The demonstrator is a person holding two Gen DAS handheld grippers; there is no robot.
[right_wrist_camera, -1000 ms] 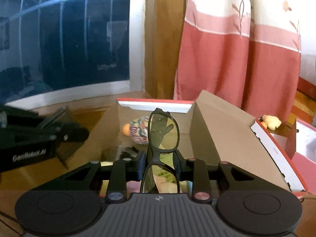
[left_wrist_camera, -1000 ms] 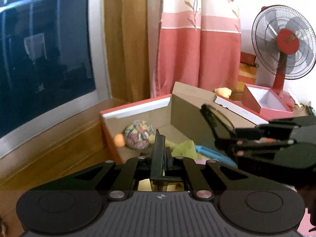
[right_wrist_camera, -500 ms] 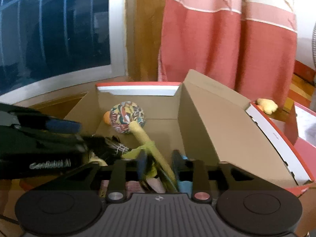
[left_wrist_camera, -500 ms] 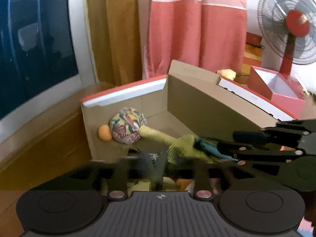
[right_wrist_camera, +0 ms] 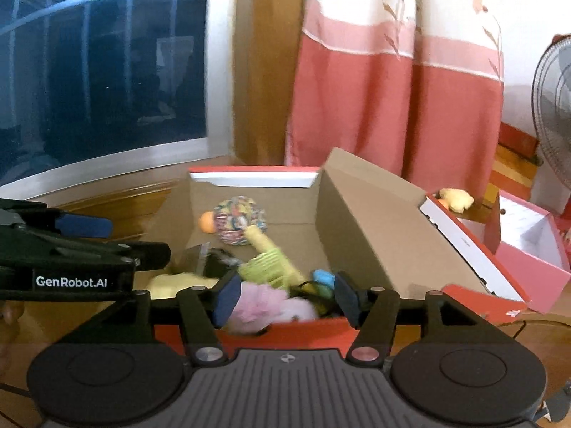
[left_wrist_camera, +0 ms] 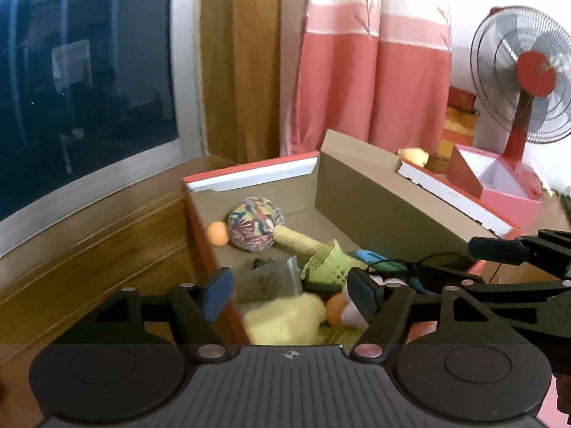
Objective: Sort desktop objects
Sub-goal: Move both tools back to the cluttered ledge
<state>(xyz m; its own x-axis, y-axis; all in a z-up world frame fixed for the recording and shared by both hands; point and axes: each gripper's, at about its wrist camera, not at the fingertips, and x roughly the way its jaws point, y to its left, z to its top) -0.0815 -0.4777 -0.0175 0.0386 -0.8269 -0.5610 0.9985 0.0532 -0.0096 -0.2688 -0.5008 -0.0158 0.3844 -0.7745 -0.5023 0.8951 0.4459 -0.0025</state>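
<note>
Right wrist shows our grippers (right_wrist_camera: 283, 297) (left_wrist_camera: 289, 294) both wide and empty over the box (right_wrist_camera: 374, 228) of toys (right_wrist_camera: 264, 305), between picks, we judge.

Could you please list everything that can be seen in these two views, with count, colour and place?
cardboard box: one, brown inside with red and white edges, open on the wooden surface
patterned ball: one, multicoloured, far end of the box
orange balls: two, one beside the patterned ball, one near the front
yellow plush: one, front of the box
pink fluffy toy: one, front of the box
green shuttlecock: one, middle of the box
pink box: one, open, to the right
fan: one, red and grey, far right
curtain: one, cream and red, behind
window: one, dark, left
left gripper: open, empty
right gripper: open, empty
</note>
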